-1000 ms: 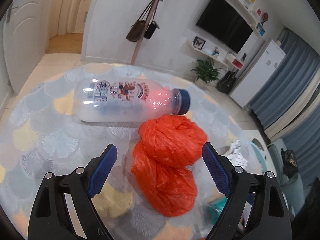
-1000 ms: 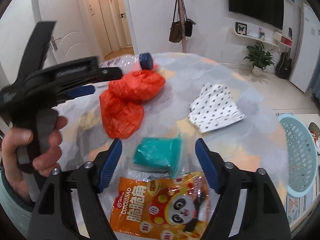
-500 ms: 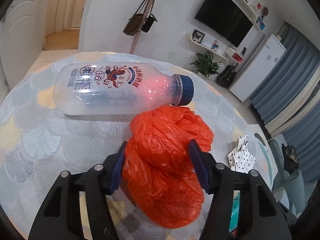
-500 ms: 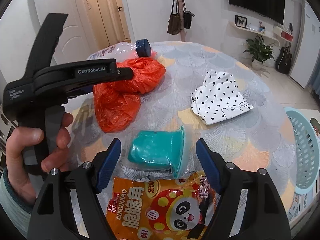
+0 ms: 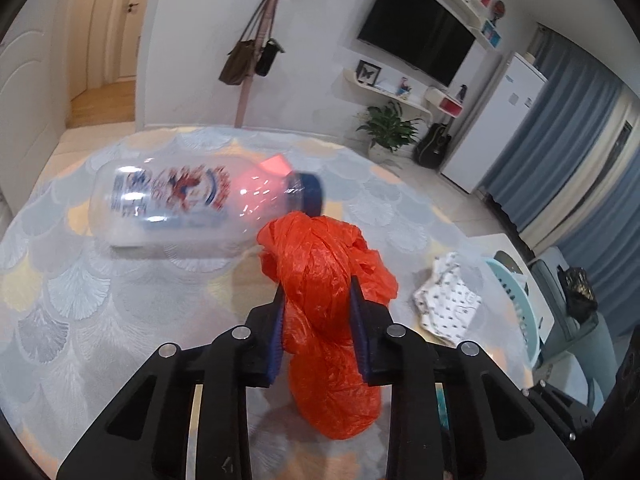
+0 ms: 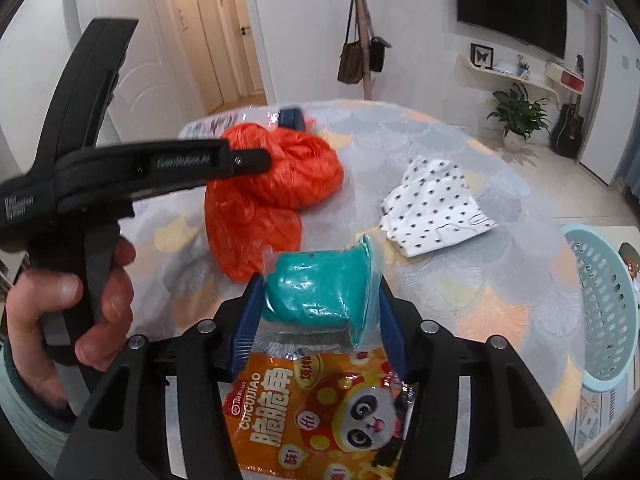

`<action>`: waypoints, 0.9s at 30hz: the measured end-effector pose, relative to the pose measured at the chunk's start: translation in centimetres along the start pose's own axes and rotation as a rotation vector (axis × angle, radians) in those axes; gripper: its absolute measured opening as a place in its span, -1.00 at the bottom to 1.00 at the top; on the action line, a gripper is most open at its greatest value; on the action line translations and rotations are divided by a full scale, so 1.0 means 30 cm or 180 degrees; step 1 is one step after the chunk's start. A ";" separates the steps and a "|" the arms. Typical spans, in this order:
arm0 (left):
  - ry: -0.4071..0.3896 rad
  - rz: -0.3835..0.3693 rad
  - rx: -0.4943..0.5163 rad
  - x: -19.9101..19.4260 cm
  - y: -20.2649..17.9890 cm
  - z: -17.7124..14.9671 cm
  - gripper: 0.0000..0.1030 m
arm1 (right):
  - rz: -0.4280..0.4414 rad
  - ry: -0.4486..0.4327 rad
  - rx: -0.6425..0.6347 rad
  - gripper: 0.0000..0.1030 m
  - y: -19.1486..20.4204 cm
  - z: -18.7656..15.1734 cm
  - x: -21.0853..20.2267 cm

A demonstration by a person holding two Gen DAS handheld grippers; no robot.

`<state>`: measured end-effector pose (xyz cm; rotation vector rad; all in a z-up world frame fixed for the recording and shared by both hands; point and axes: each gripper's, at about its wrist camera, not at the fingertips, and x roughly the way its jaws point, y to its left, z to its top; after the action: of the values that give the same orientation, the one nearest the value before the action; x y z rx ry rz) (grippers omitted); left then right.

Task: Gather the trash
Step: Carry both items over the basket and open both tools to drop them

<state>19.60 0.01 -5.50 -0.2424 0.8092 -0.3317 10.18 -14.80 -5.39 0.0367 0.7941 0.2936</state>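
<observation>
**Both grippers now clamped on trash**

Left gripper: fingers were spread around the orange plastic bag a second ago, now pinching it at mid-bulk; the bag's top bunches up above the pads and its lower end hangs toward the surface. The clear bottle lies on its side just behind the bag, blue cap near it, untouched.

Right gripper: fingers were open either side of the teal pouch, now pressed against it from both sides. The panda snack packet sits below, under the pouch's near edge. The dotted cloth lies further right, apart. The light-blue basket stands off the surface's right edge.

Judgement: two grasps made at once; next is lift and carry to the basket. Bottle and packet remain.
</observation>
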 end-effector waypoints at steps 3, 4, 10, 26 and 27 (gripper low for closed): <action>-0.0026 -0.0100 0.0054 -0.026 -0.041 -0.001 -0.48 | -0.0042 -0.0113 0.0080 -0.02 -0.033 0.019 -0.046; -0.0042 -0.0118 0.0073 -0.032 -0.056 0.000 -0.48 | -0.0064 -0.0155 0.0106 -0.02 -0.047 0.027 -0.062; -0.0190 -0.0231 0.0275 -0.085 -0.166 0.022 -0.49 | -0.0253 -0.0439 0.0262 -0.02 -0.154 0.064 -0.171; -0.0145 -0.0650 0.0880 0.017 -0.589 0.115 -0.48 | -0.0912 -0.0824 0.0849 -0.02 -0.603 0.101 -0.335; -0.0121 -0.0672 0.0914 0.034 -0.614 0.117 -0.49 | -0.0955 -0.0823 0.0895 -0.02 -0.634 0.098 -0.335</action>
<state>19.23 -17.04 2.34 -0.0643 0.6898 -0.6343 10.27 -35.57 0.99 0.2137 0.5686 -0.1078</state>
